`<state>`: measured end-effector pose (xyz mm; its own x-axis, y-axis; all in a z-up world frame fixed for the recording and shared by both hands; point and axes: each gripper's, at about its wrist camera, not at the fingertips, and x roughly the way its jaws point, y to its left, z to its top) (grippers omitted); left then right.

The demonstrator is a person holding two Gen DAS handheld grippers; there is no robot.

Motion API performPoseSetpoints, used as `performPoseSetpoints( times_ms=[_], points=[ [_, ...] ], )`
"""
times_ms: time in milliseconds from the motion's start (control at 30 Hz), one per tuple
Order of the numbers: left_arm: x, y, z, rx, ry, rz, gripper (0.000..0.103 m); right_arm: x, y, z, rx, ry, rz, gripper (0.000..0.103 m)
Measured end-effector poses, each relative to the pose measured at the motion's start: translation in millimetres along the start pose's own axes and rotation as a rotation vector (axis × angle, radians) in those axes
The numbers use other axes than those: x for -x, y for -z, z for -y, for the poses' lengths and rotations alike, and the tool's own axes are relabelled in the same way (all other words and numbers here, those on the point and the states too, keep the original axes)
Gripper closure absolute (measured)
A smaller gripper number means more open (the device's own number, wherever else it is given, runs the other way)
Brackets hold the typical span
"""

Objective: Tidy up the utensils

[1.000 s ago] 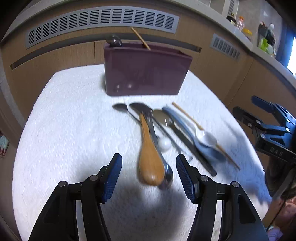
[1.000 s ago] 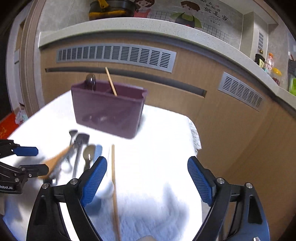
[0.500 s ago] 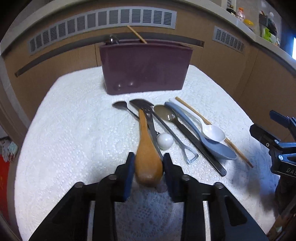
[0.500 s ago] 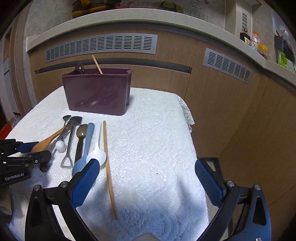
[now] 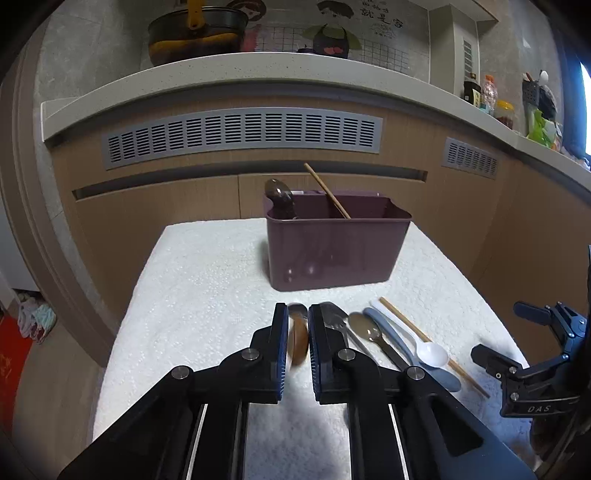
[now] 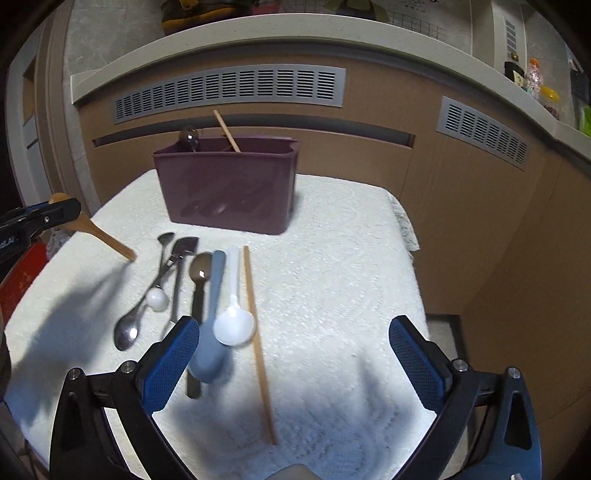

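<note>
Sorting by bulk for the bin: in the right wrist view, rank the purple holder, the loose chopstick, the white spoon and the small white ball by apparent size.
1. purple holder
2. chopstick
3. white spoon, though nearness enlarges its bowl
4. white ball

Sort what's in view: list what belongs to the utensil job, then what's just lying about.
Job:
wooden spoon, held in the left tool
purple holder
chopstick
white spoon
blue spoon
metal spoon
right tool, open

Lying about:
pot on the counter
bottles
tablecloth
</note>
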<state>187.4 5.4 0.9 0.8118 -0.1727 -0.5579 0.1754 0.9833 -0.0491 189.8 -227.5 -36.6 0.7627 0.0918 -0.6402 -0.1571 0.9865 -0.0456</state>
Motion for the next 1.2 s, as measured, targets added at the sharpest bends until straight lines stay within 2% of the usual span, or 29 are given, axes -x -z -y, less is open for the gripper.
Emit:
performPoseSetpoints(
  times_ms=[133,267,333,467,633,667,733,800,867,933,1000,1100,1200],
  points=[
    [-3.5,1.8,-11.7,0.023,-0.006,-0.002,0.092,-7.8,-16.1,-25.9,0.045,-0.055,-0.001,0.003],
    [-3.5,6.9,-26.9,0.064,0.007,-0.017,0.092,-20.7,-28.0,-51.8,0.093,-0.104,-0.031,0.019],
    [-2.7,10.3,-35.3,0.08,0.017,-0.035,0.092,-23.4,-29.0,-59.5,0.112,-0.105,-0.038,0.02],
    [-7.7,26.5,-45.6,0.111,0.07,-0.133,0.091,-26.4,-24.0,-66.0,0.149,-0.073,-0.051,0.02],
    [-13.3,58.6,-22.1,0.078,0.139,-0.252,0.088,-27.0,-12.3,-55.7,0.137,-0.042,-0.077,0.02],
    [-13.9,63.5,-15.4,0.069,0.153,-0.268,0.086,-26.9,-9.9,-52.4,0.132,-0.034,-0.08,0.02],
    [-16.4,74.4,2.2,0.03,0.178,-0.301,0.066,-25.8,-5.1,-44.3,0.12,-0.013,-0.084,0.02],
    [-21.3,80.2,17.3,-0.006,0.166,-0.324,0.052,-23.7,-1.2,-35.3,0.1,-0.001,-0.084,0.02],
    [-27.8,78.3,23.8,-0.018,0.135,-0.337,0.052,-22.2,1.0,-26.3,0.075,0.006,-0.084,0.02],
    [-35.9,68.4,21.3,0.012,0.128,-0.352,0.052,-20.8,2.9,-19.4,0.054,0.013,-0.083,0.02],
    [-48.6,57.0,14.6,0.045,0.135,-0.4,0.054,-18.8,5.1,-14.2,0.041,0.018,-0.077,0.02],
    [-70.4,46.0,9.5,0.038,0.146,-0.502,0.072,-16.1,7.8,-9.5,0.03,0.024,-0.063,0.02],
    [-89.8,38.7,9.1,0.021,0.143,-0.587,0.075,-13.8,9.4,-5.4,0.021,0.028,-0.049,0.02]
  ],
)
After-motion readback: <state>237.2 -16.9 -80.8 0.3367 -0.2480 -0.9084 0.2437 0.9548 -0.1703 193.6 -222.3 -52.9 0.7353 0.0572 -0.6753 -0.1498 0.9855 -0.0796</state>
